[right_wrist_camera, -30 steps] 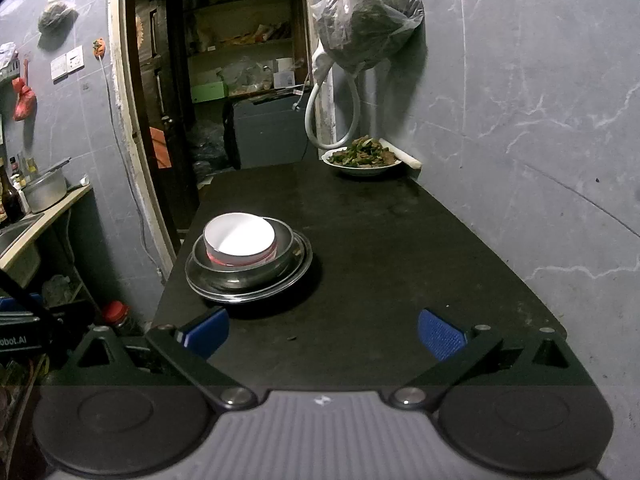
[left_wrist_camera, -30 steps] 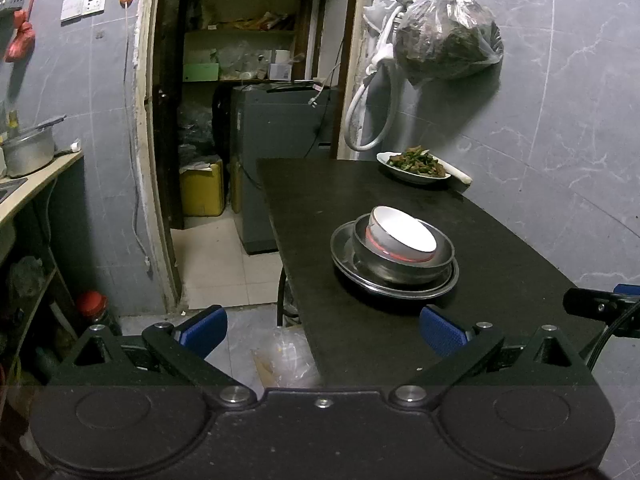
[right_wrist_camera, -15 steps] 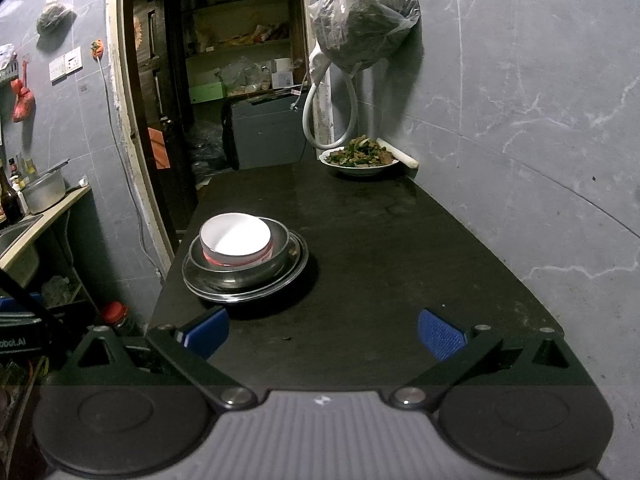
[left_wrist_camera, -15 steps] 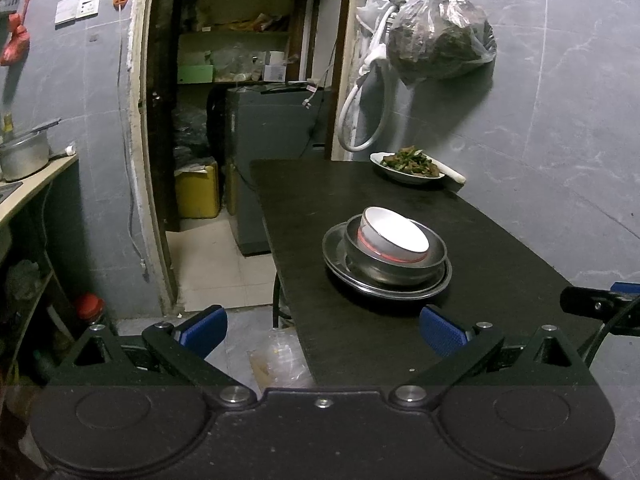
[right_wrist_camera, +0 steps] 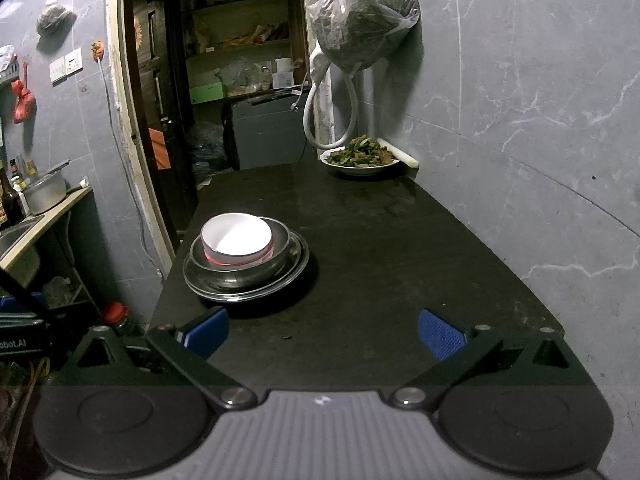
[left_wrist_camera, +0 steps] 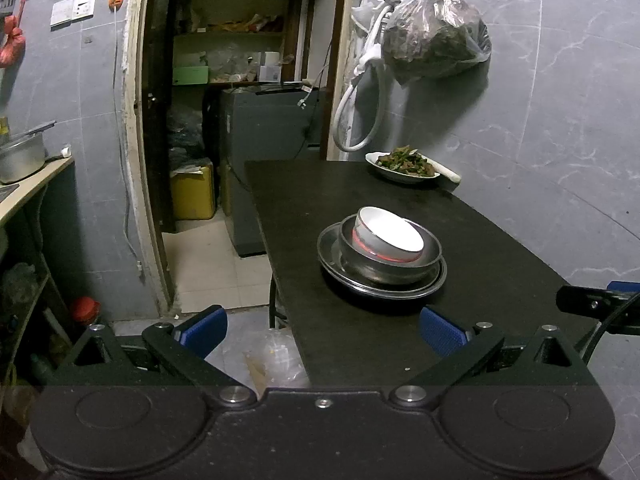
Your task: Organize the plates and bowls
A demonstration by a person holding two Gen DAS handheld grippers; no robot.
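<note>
Glossy white round bowl (left_wrist_camera: pixel 390 233) nested in steel bowl (left_wrist_camera: pixel 394 266) on round steel plate (left_wrist_camera: pixel 332 260), matte black table (right_wrist_camera: pixel 380 240), left gripper (left_wrist_camera: pixel 322 326) and right gripper (right_wrist_camera: pixel 322 330) both spread wide, empty, ribbed blue pads (right_wrist_camera: pixel 440 334)

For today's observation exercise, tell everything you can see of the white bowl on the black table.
The white bowl is round and glossy, probably ceramic, with a bright empty inside and a red band low on its outer wall. It sits slightly tilted inside a metal bowl, which rests on a metal plate near the table's left edge. No gripper touches it.
</note>
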